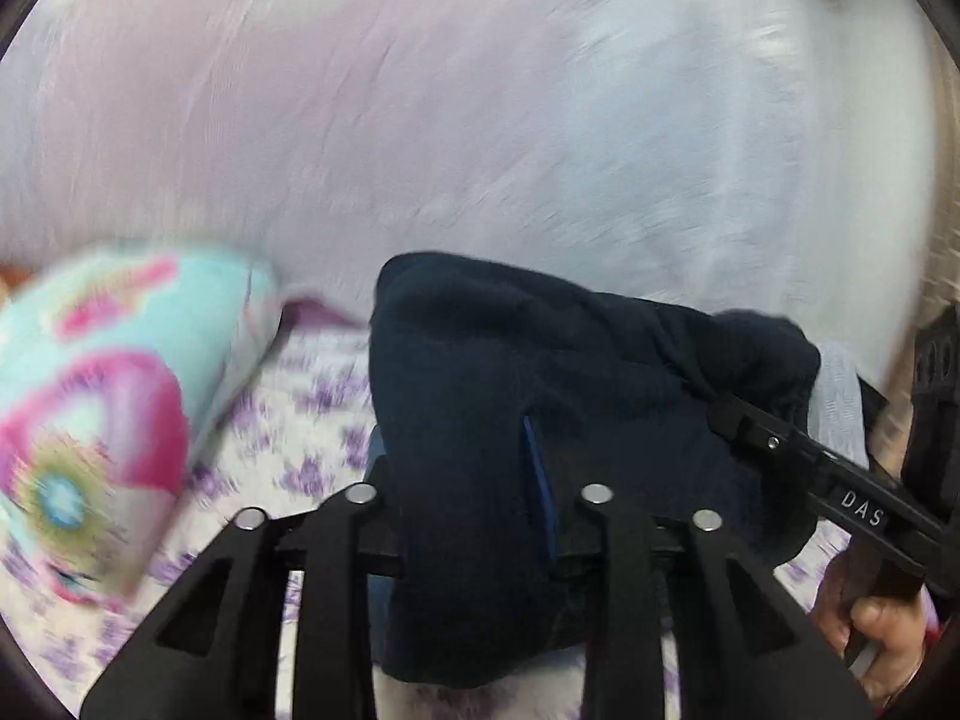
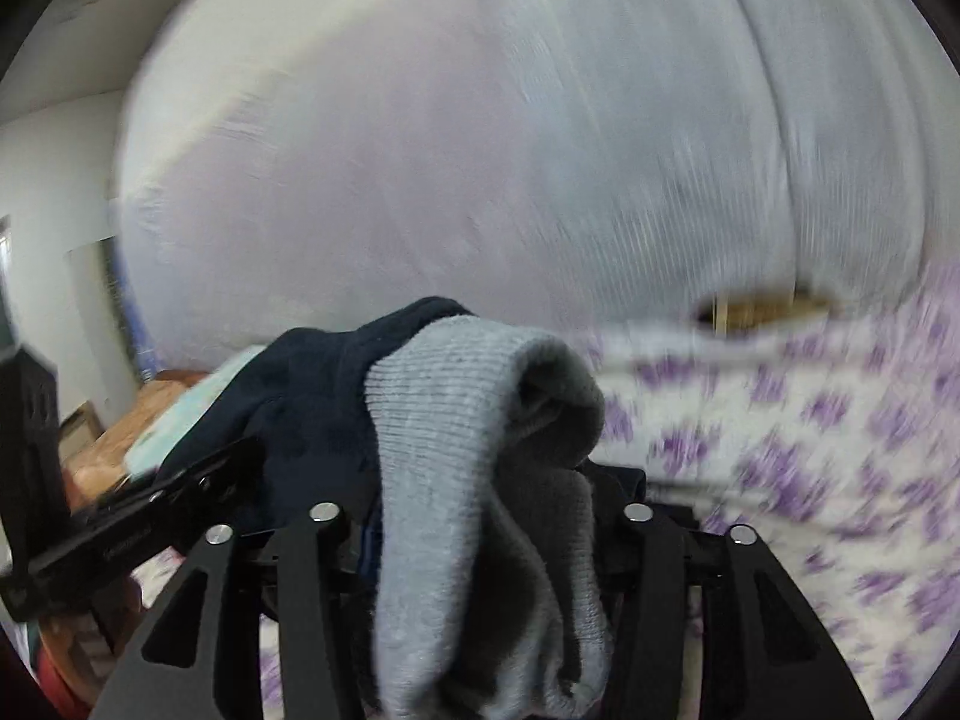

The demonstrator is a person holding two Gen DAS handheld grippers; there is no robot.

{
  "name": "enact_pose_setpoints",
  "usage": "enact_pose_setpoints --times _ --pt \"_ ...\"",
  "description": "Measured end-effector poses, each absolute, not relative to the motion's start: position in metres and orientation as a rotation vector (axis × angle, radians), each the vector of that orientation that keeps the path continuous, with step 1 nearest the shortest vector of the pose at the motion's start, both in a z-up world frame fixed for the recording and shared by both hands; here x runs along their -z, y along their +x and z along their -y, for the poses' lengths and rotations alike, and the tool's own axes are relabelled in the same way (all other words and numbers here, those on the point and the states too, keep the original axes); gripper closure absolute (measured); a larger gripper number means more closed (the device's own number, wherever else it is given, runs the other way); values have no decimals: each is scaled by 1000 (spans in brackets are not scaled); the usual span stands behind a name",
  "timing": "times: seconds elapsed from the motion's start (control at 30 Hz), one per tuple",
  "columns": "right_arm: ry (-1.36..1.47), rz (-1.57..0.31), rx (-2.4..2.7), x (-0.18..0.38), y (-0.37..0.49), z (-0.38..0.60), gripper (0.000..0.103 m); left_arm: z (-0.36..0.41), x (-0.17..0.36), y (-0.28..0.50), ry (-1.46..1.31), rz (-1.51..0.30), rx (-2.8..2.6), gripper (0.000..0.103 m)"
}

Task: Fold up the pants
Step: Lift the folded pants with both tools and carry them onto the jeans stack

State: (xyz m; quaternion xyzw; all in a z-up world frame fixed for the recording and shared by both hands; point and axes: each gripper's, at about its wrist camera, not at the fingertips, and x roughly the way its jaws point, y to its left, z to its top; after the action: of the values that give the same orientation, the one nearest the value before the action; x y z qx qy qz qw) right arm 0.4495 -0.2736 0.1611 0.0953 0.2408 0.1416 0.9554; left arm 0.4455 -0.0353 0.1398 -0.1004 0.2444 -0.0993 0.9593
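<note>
In both tools (image 1: 480,516), bunched pants (image 1: 528,396)

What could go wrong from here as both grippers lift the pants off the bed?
1. The pants hang bunched between the left gripper and right gripper, so a fold may trap creases.
2. The grey cuff drapes over the right gripper and could slip out.
3. The pillow lies close and may snag the swing.

Soft, matt navy fleece on the pants (image 1: 480,396), with a ribbed grey knit cuff (image 2: 456,420). Matt black plastic claws (image 1: 480,516), shiny metal pins. Printed cotton bedsheet (image 2: 810,420).
</note>
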Motion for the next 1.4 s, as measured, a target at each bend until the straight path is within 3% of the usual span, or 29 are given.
enact_pose_setpoints --times 0.03,0.07,0.17,0.23,0.33,0.63,0.77,0.8,0.87,0.93,0.97,1.1,1.23,1.33,1.4 --pt "224 -523 -259 -143 464 276 42 35 -123 460 -233 -542 190 68" --pt "270 -518 -231 -115 478 282 42 34 -100 474 -269 -587 173 58" --pt "209 -376 -204 -90 474 276 38 36 -71 470 -278 -465 118 45" --pt "147 -412 -207 -107 478 271 35 46 -84 465 -163 -445 68 46" --pt "261 -399 -229 -111 468 289 29 31 -95 453 -241 -429 112 46" --pt "177 -77 -74 -160 405 287 29 9 -114 438 -269 -343 51 46" --pt "86 -61 -59 -164 400 270 29 14 -112 439 -232 -348 11 46" --pt "58 -70 -49 -161 402 265 29 16 -110 439 -215 -346 -4 45" --pt "-24 -159 29 -148 422 257 29 23 -104 442 -164 -358 -45 31" --pt "-38 -255 53 -122 447 266 24 33 -89 456 -97 -433 -57 25" --pt "15 -240 64 -107 452 279 16 34 -82 460 -99 -445 -38 24" --pt "80 -282 30 -113 458 290 14 37 -85 450 -94 -402 -45 24" --pt "80 -174 24 -124 432 278 14 37 -98 432 -109 -319 -56 24" --pt "32 -114 4 -133 415 263 5 42 -96 438 -98 -361 -28 18" --pt "-53 -189 8 -123 427 247 4 48 -82 448 -68 -397 -26 15"
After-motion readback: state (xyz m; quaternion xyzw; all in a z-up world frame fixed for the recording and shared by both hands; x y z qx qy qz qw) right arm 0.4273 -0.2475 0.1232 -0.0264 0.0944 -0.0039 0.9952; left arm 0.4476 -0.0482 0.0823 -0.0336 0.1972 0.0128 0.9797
